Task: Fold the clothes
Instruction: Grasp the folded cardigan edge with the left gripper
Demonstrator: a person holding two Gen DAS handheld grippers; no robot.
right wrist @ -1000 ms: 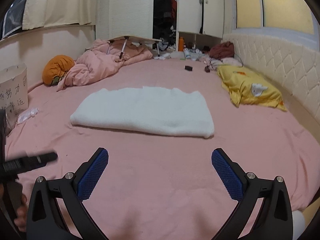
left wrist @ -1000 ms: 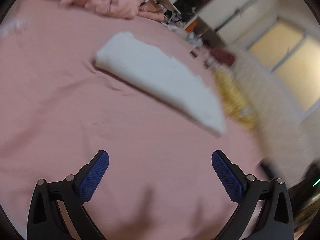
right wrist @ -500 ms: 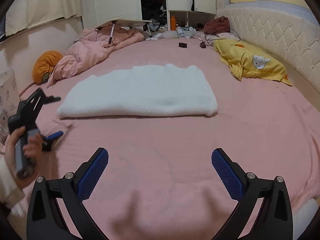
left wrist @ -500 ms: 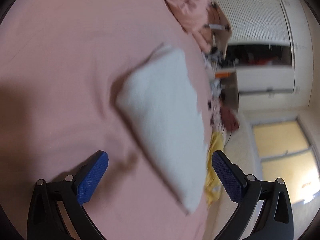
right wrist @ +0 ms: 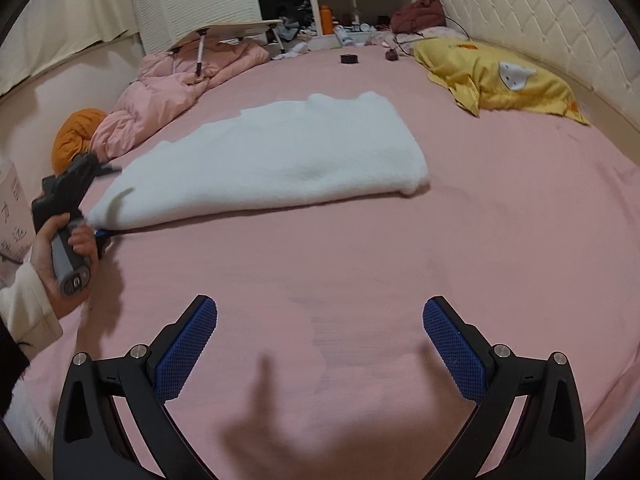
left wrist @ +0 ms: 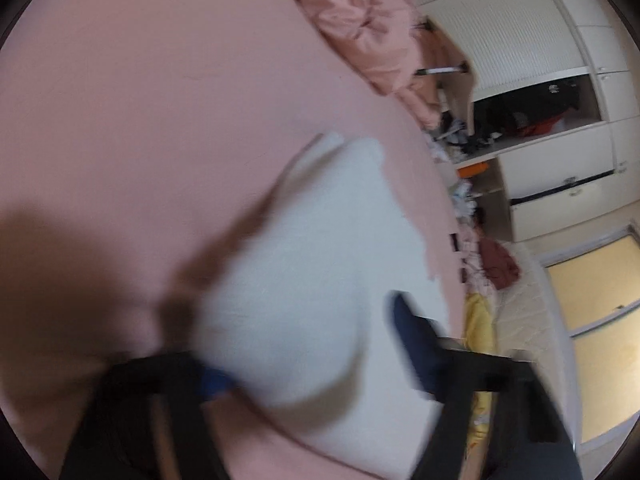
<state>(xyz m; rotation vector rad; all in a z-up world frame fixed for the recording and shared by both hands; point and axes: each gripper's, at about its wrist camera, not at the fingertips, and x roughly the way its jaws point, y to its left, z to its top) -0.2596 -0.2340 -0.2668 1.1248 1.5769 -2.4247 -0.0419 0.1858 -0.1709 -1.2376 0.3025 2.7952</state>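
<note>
White fleece garment spread flat on the pink bed, roughly mid-sheet, long edge running left to right. Well apart from it on the right, a yellow pillow against the quilted headboard; on the left, a pink duvet heaped beside an orange cushion.

Left gripper at the garment's left corner, jaws closing with the white cloth between them — one blue pad under the edge, the other over it. Picture too blurred to tell whether the pads press yet. Left hand wrapped round the handle, cream sleeve at the wrist.

Right gripper released, jaws spread wide with nothing between them, hovering over bare sheet on the near side of the garment — clear of the cloth.
</note>
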